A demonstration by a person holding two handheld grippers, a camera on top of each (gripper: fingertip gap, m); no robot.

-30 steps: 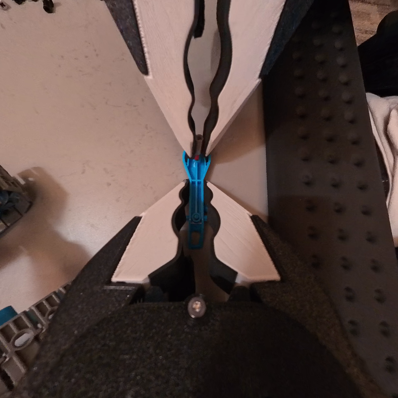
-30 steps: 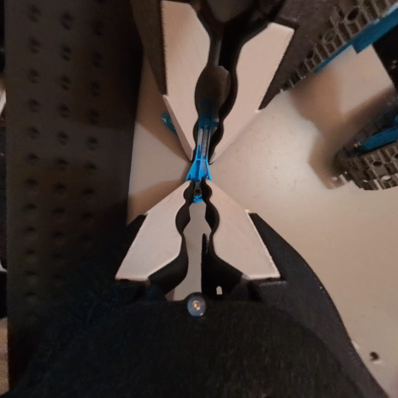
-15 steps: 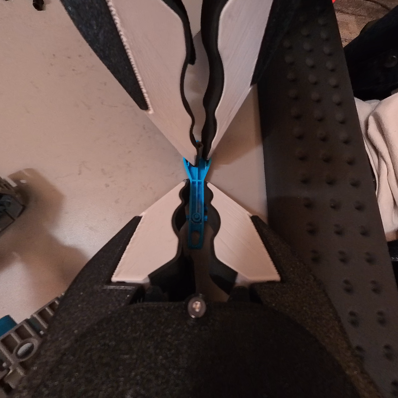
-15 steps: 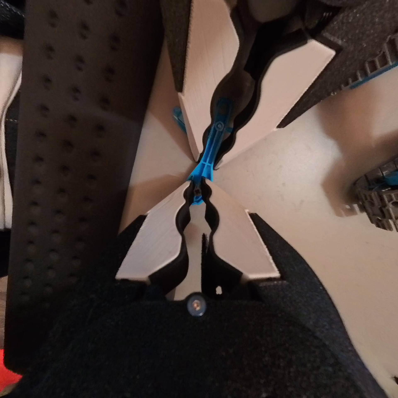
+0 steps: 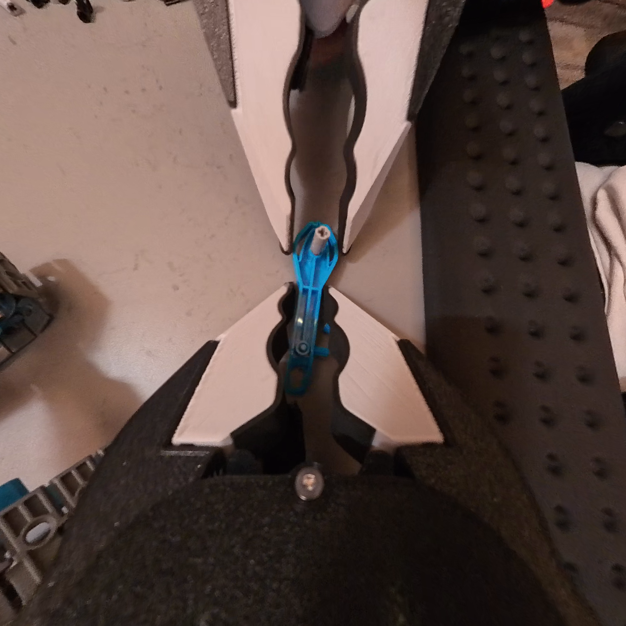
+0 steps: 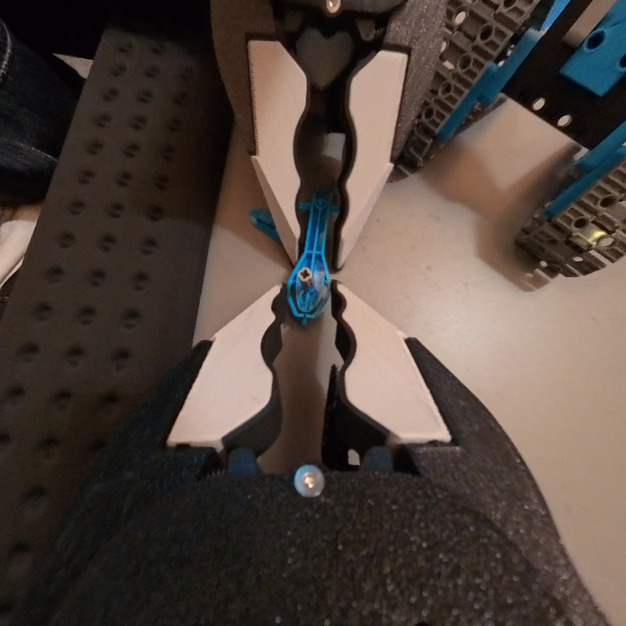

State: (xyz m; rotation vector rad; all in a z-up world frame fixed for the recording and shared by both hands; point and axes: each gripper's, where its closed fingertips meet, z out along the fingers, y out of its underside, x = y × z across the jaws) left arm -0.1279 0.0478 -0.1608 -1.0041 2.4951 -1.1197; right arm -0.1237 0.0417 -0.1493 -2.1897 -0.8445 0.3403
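My left gripper (image 5: 309, 286) is shut on the stem of a blue paddle-shaped plastic piece (image 5: 306, 305). The piece sits slightly tilted between the pads. A short grey axle (image 5: 319, 240) stands in the piece's wide head. My right gripper (image 6: 307, 286) faces the left one tip to tip and is open. The head and the axle (image 6: 303, 279) lie between its fingertips, and neither pad presses on them. The open right gripper (image 5: 315, 250) also shows at the top of the left wrist view. The left gripper (image 6: 316, 267) and the blue stem (image 6: 316, 233) show at the top of the right wrist view.
Both grippers hang over a beige table (image 5: 135, 169). A black studded board (image 5: 508, 305) runs beside them. Grey and blue beam assemblies (image 6: 576, 220) stand on the far side. Another small blue part (image 6: 262, 222) lies under the left finger, and a pale cloth (image 5: 606, 220) lies beyond the board. Left and right tips are no more than a few centimetres apart.
My right gripper was shut on the axle at the blue piece's head and has opened, leaving the axle in the head. The blue piece has tilted a little in my left grasp.
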